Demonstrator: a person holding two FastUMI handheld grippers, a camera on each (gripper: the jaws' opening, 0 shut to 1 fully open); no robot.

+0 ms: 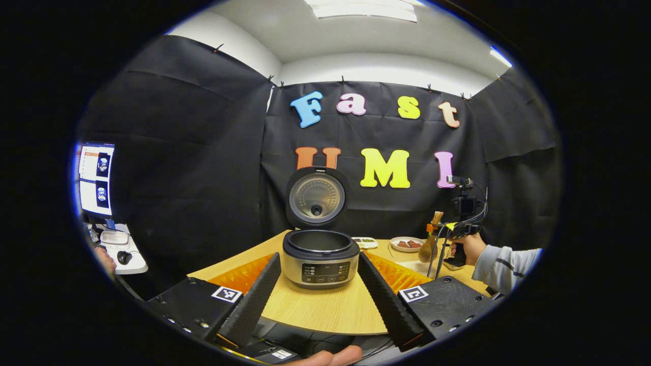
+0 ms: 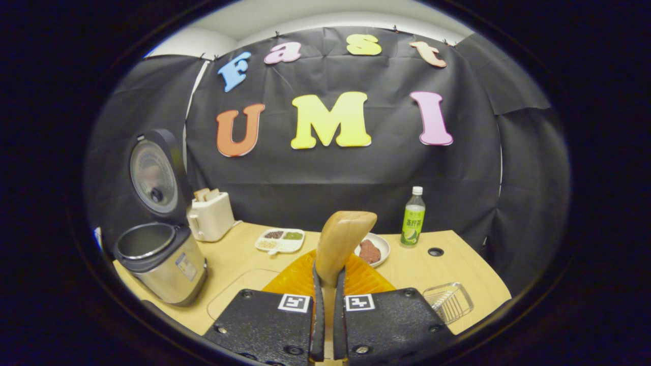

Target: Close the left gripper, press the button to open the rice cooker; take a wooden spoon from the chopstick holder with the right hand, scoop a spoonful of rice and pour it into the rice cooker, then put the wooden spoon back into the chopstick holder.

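1. The rice cooker (image 1: 320,258) is standing open on the table (image 1: 325,310), its lid (image 1: 316,197) tilted up. In the left gripper view it is sitting straight ahead between the fingers of the left gripper (image 1: 319,295), which are spread wide and touching nothing.
2. The right gripper (image 2: 325,300) is pinching the wooden spoon (image 2: 343,243) by its handle, the jaws nearly together and the bowl standing up above the fingertips. In the right gripper view the cooker is lying well to the left of the spoon.
3. I think the spoon is gripped quite low, so it could be turning or slipping during scooping, and rice could be spilling on the table before reaching the pot.
4. I cannot tell where the rice is.
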